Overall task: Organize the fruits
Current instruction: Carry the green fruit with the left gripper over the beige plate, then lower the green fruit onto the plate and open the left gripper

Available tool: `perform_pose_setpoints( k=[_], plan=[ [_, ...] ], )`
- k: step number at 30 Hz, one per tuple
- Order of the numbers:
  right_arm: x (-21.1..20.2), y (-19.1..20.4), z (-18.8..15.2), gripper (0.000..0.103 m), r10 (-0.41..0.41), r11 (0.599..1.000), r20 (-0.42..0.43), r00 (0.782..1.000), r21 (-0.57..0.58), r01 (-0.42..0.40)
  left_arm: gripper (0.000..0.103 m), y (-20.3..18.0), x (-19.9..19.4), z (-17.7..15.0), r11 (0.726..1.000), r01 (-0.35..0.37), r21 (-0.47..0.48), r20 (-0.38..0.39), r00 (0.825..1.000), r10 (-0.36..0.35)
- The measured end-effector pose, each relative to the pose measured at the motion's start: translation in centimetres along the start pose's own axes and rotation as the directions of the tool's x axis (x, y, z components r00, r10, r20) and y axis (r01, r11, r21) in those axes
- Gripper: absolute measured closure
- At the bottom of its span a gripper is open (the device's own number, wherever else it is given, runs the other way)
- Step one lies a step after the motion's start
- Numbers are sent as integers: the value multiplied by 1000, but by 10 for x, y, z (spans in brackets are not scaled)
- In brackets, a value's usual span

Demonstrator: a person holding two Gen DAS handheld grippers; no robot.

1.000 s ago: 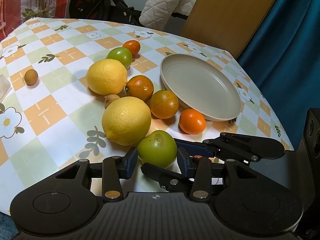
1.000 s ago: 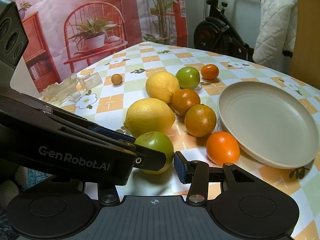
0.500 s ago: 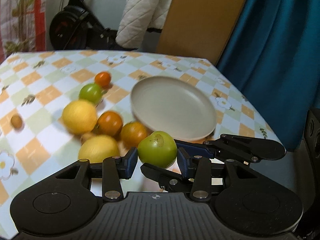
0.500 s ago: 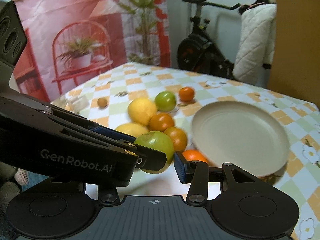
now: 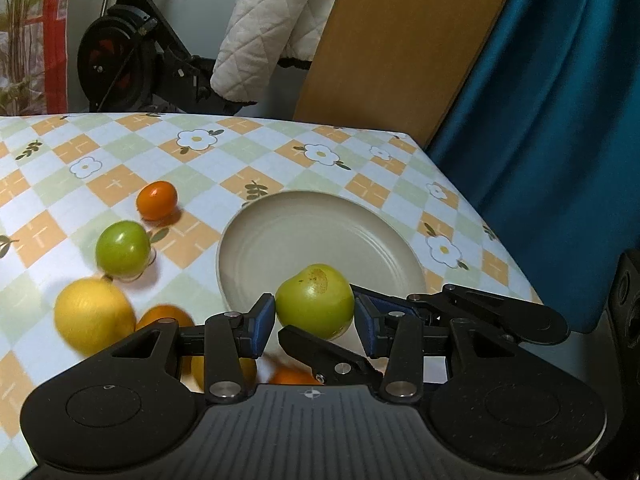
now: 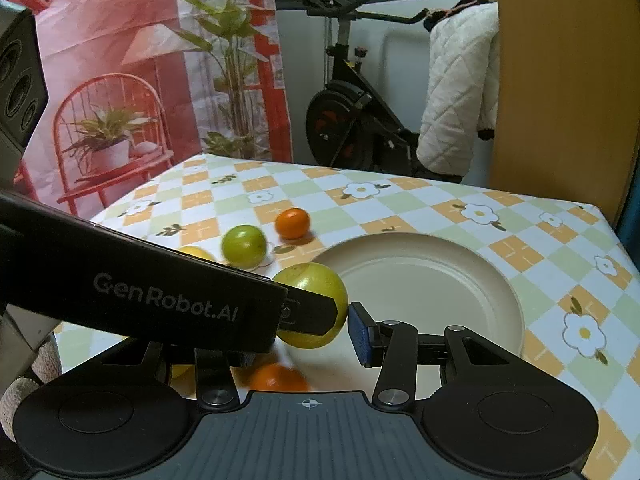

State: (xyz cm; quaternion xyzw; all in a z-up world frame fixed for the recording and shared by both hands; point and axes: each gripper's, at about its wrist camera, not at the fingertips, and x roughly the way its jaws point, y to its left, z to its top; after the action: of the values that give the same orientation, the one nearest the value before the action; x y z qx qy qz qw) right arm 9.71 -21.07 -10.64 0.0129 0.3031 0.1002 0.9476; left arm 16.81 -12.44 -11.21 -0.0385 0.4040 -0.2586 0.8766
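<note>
A green fruit (image 5: pixel 314 300) with a brown scar is lifted off the table, over the near rim of the beige plate (image 5: pixel 320 240). My left gripper (image 5: pixel 315 328) is shut on it, one blue pad against each side. My right gripper (image 6: pixel 308 332) comes in from the right and crosses the left one. Its right pad (image 6: pixel 362 334) touches the same green fruit (image 6: pixel 316 284), and its other finger is hidden behind the left gripper's body. The plate (image 6: pixel 432 280) has nothing in it.
On the flowered cloth left of the plate lie a second green fruit (image 5: pixel 122 252), a small orange (image 5: pixel 157 200), a lemon (image 5: pixel 94 314) and more oranges (image 6: pixel 276 376) partly hidden under the grippers. The table's edge (image 5: pixel 500 240) runs close along the plate's right side, with a blue curtain (image 5: pixel 560 120) beyond.
Both grippers have risen and moved together with the green fruit, from beside the lemons at the table's front to over the plate's near rim. The other fruits have not moved on the cloth.
</note>
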Motion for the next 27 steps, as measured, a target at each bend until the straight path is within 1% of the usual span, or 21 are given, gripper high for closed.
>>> perform_pose_setpoints(
  k=[3,12,20,27],
  plan=[
    [15,-10,2,62,3,1000,-10,1000,6,-3,57,3,14,8,1000,-17,-3,-10,1000,17],
    [52,-22,14,62,8,1000,-34,999,3,-8,56,15,41,27,998,-63,-3,-27,998,63],
    [76,-24,19,62,13,1000,-65,998,0,-13,56,21,57,32,995,-101,-6,-42,994,100],
    [85,-27,18,62,15,1000,-80,997,14,-13,56,21,65,30,993,-118,1,-49,992,118]
  ],
)
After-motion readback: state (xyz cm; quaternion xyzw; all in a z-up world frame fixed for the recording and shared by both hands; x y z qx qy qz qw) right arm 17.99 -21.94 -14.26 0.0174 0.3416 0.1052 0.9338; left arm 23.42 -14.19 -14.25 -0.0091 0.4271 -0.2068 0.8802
